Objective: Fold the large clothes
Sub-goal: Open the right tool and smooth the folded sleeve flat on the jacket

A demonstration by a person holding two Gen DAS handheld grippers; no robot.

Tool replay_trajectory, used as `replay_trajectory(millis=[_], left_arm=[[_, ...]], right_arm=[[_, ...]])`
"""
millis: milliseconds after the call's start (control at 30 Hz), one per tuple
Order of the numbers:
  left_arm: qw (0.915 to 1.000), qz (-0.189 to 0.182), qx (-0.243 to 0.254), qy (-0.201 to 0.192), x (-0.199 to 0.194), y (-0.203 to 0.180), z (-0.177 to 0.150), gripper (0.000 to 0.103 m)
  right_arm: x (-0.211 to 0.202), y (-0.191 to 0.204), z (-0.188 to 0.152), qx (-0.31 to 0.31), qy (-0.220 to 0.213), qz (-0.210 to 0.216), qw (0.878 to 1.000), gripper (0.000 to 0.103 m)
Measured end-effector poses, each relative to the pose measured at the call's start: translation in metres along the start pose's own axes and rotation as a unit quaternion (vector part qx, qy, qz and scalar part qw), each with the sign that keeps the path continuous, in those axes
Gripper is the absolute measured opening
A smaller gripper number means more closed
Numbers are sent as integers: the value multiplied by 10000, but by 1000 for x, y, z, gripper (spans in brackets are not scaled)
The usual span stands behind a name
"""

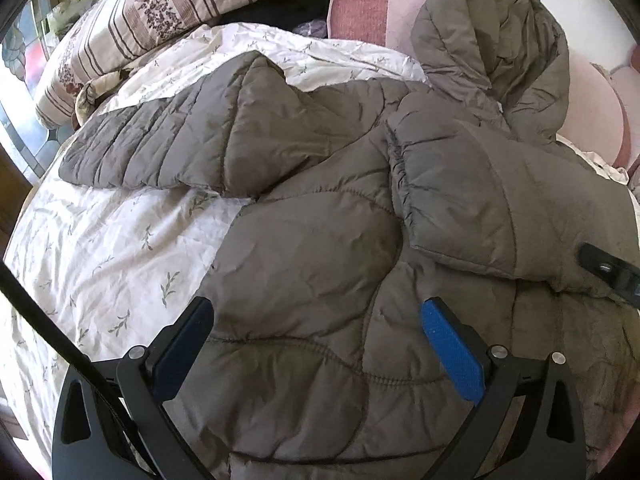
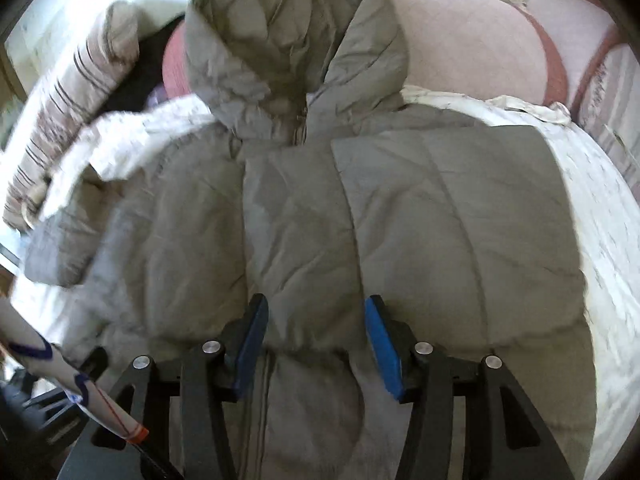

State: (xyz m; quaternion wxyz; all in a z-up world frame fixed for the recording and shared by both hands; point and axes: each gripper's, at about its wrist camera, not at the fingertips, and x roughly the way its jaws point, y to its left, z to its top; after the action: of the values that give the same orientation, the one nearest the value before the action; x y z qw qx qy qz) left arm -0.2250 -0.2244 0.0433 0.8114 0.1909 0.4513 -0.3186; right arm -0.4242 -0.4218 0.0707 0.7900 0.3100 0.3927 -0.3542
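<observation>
The left gripper (image 1: 316, 356), black-framed with blue pads, hangs spread wide over the lower body of the grey-brown quilted hooded puffer jacket (image 1: 320, 220), holding nothing. The right gripper (image 2: 316, 344) is spread too, though less widely, and hovers empty over the jacket's front; whether its fingers brush the padding I cannot tell.

The jacket lies front-up on the bed, its zip (image 2: 300, 132) visible in the right wrist view. Its long axis runs from the hem near the grippers up to the hood (image 1: 500, 48), which points away toward the head of the bed and rests against a pink and red cushion (image 1: 368, 8). The right sleeve (image 1: 500, 216) lies folded across the chest. The left sleeve (image 1: 168, 148) stretches out sideways onto the white leaf-printed bedsheet (image 1: 100, 248).

By my judgement the step in hand is bringing that outstretched sleeve in over the body. To do it well, the left gripper should pinch near the cuff, taking both layers of padding, lift just enough to clear the bulk, and lay the sleeve flat along the jacket's long axis, while the right gripper steadies the torso so the slippery shell does not slide.

A striped floral pillow (image 1: 160, 12) sits beyond the left sleeve, well apart.
</observation>
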Motion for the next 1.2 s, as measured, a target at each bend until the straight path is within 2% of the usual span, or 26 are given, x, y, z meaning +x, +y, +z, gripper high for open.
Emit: replay_trajectory(millis=[167, 333, 533, 600, 700, 800, 967, 1200], left_arm=[[10000, -30, 11, -39, -6, 1, -2, 103], [9996, -1, 239, -127, -13, -11, -12, 103], [9982, 44, 602, -15, -6, -28, -22, 103], [9978, 104, 651, 20, -2, -30, -23, 103], [9975, 160, 689, 26, 1, -33, -24, 103], [9970, 202, 752, 3, 2, -34, -25, 103], [9974, 80, 721, -45, 4, -31, -25, 103], [9981, -139, 577, -160, 1, -25, -21, 103]], right_arm=[[-41, -16, -40, 209, -108, -167, 9996, 56], [-41, -27, -76, 391, -104, -160, 9991, 58], [-11, -36, -82, 693, 341, -121, 9969, 59], [-6, -32, -85, 570, 349, -226, 9975, 63], [-5, -26, -86, 443, 319, -250, 9982, 75], [-2, -19, -89, 333, 254, -305, 9987, 83], [4, -7, -92, 71, 174, -592, 9981, 89], [7, -3, -91, 33, 179, -715, 9973, 93]])
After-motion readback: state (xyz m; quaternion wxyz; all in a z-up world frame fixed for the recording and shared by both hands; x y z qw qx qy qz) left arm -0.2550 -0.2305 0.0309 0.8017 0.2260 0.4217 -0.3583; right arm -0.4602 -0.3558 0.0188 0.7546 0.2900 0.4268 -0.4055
